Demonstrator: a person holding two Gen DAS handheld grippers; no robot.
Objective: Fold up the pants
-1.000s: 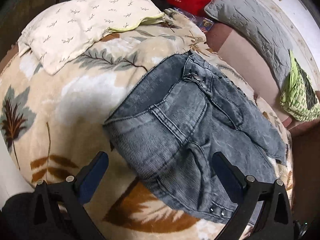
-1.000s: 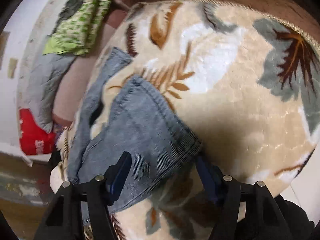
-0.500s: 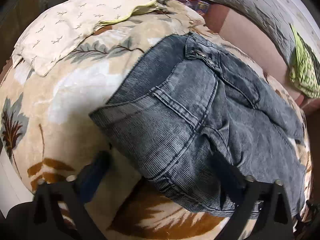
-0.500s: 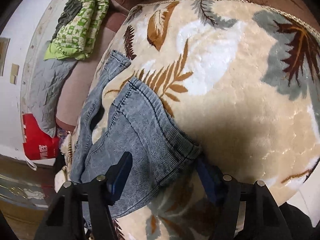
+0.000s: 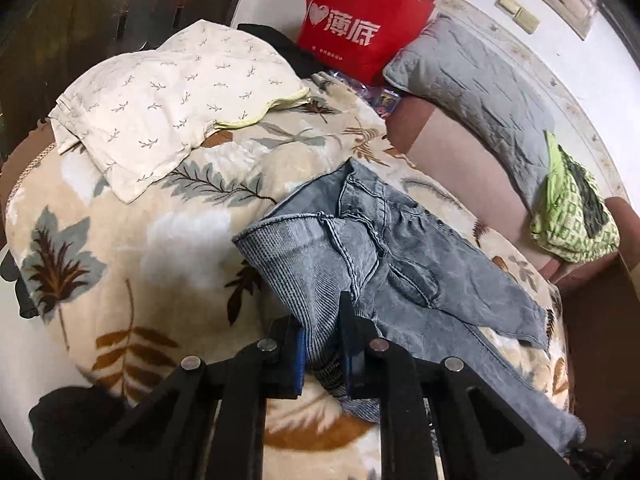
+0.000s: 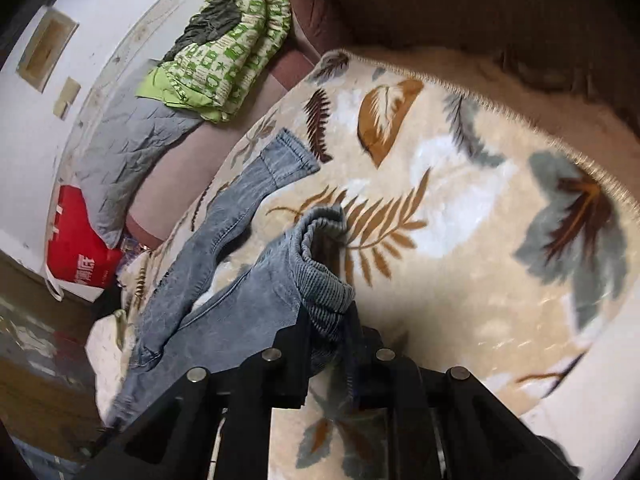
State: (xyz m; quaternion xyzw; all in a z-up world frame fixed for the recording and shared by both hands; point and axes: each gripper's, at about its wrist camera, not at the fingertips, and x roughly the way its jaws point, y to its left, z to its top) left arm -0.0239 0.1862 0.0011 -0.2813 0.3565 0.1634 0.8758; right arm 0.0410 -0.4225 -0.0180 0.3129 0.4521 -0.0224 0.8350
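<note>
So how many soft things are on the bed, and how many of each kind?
Jeans: 1, pinched at two spots by the left gripper and right gripper
Leaf blanket: 1
Cream pillow: 1
Grey pillow: 1
Green patterned cloth: 1
Red bag, not soft: 1
Total: 5 soft things, 6 with the bag

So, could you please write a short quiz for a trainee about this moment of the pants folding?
1. True or false: both grippers pinch denim of the jeans.
2. Which colour is the bag standing behind the bed? A) blue B) red C) yellow
3. Fill in: the jeans lie on a blanket printed with ____.

Key
1. True: the left gripper, jaws closing, squeezes the ribbed waistband; the right gripper grips a leg cuff.
2. B
3. Leaves
</note>
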